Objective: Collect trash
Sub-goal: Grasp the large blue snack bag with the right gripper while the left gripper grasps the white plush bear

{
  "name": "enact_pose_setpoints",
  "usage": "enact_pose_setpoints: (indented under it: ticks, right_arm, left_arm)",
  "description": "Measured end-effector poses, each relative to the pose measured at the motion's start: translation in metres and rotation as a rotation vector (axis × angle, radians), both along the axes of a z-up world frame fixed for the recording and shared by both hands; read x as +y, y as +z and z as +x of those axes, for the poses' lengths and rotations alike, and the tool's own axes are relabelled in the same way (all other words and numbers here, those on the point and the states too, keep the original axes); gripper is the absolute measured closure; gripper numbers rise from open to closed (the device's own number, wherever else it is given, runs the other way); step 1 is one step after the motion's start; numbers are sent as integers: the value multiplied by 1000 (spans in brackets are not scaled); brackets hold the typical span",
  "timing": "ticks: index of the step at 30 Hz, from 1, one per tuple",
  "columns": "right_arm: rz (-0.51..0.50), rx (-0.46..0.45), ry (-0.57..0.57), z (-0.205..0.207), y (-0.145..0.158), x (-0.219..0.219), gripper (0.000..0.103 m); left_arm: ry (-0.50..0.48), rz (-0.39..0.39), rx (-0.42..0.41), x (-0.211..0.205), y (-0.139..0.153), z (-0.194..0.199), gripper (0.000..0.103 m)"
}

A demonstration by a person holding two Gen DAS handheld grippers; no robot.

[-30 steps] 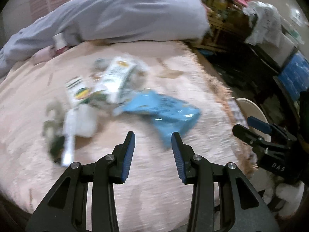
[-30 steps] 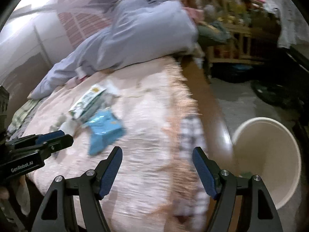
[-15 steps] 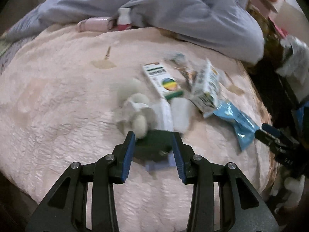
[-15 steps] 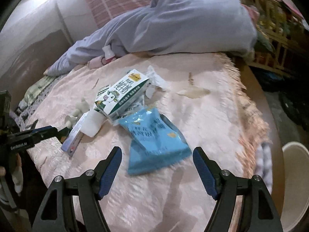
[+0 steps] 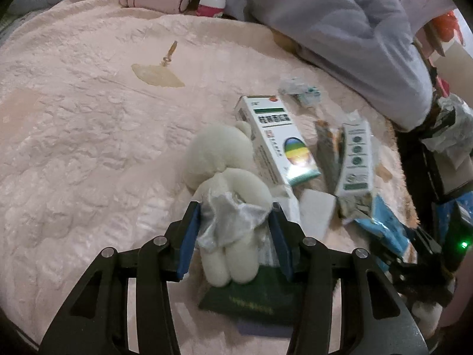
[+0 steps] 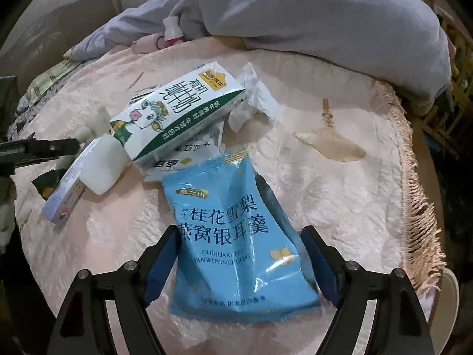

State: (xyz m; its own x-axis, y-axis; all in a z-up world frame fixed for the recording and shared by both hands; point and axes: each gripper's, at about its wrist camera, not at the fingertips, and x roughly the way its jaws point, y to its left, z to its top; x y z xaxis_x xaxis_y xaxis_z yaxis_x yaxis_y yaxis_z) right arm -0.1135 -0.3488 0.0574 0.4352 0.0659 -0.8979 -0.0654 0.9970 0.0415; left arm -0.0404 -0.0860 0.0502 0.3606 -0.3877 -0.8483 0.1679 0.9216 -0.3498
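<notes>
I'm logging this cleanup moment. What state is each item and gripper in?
Left gripper: open, fingers around the plush toy.
Right gripper: open, fingers either side of the blue pouch.
Blue pouch: lying flat.
Milk carton: on its side.
Medicine box: closed, lying flat.

Dim, cool indoor light is falling on both views, leaving the corners dark behind the fisheye's round vignette. Glare is shining off the blue packet [image 6: 236, 236] and the box [image 5: 279, 142]. The bed's [image 5: 74, 133] edges are curving strongly. The left view's right side is blurring; a green LED [image 5: 463, 244] is glowing there.
</notes>
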Motion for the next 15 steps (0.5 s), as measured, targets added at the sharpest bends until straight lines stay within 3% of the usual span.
enact_pose_setpoints:
  ticks: [5,6,8,12,15]
  right_arm:
    - [6,-29,-29,-2,-3,0,22]
    - [1,-41,-34,-4,-4,0,22]
    - [-7,-58,-41,-8,-4,2,23]
    - [10,-81,-50,-20,6,2,32]
    - [26,-104,-56,-34,18,3,32]
  left_arm:
    - [26,21,-2,2,-10,7,60]
    - [31,22,3,3,-11,7,71]
    - [34,11,6,6,-9,7,75]
    - [28,-31,-19,15,11,-5,77]
    - [10,-41,-50,13,31,-17,77]
